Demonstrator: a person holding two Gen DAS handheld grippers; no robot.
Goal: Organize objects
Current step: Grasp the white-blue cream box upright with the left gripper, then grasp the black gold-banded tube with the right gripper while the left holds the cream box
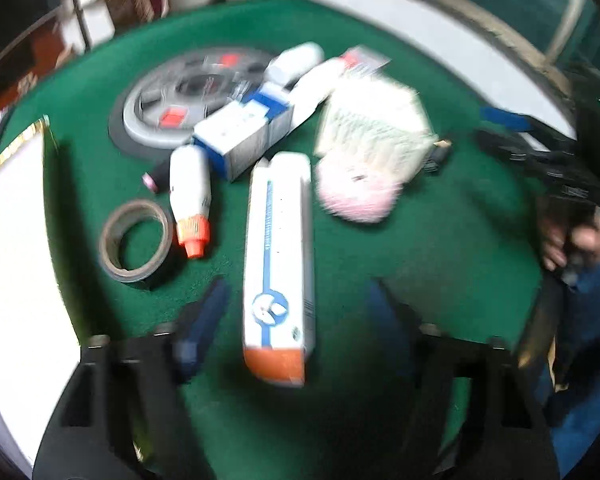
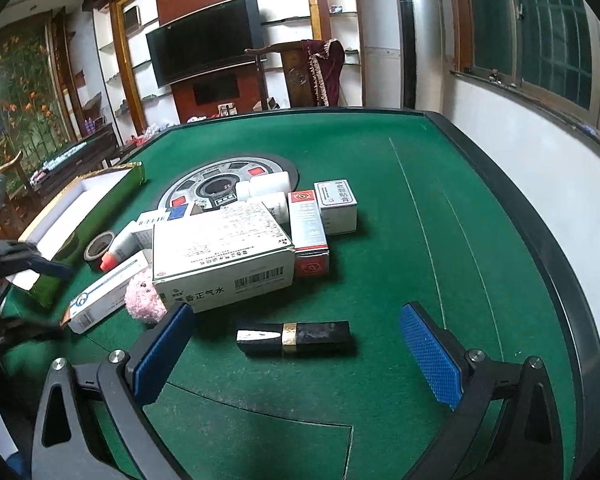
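On the green counter, a black lipstick tube lies between the wide-open jaws of the right hand-held gripper. Left hand-held gripper straddles a long white box, pads not touching it.

From my right wrist view, the lipstick lies at six o'clock of the large medicine box; the tape roll at nine, the open gift box beyond it.

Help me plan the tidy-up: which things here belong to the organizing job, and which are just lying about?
For the job: long white-and-blue box, glue bottle, tape roll, black lipstick tube, big medicine box, open green box.

Lying about: television, window.
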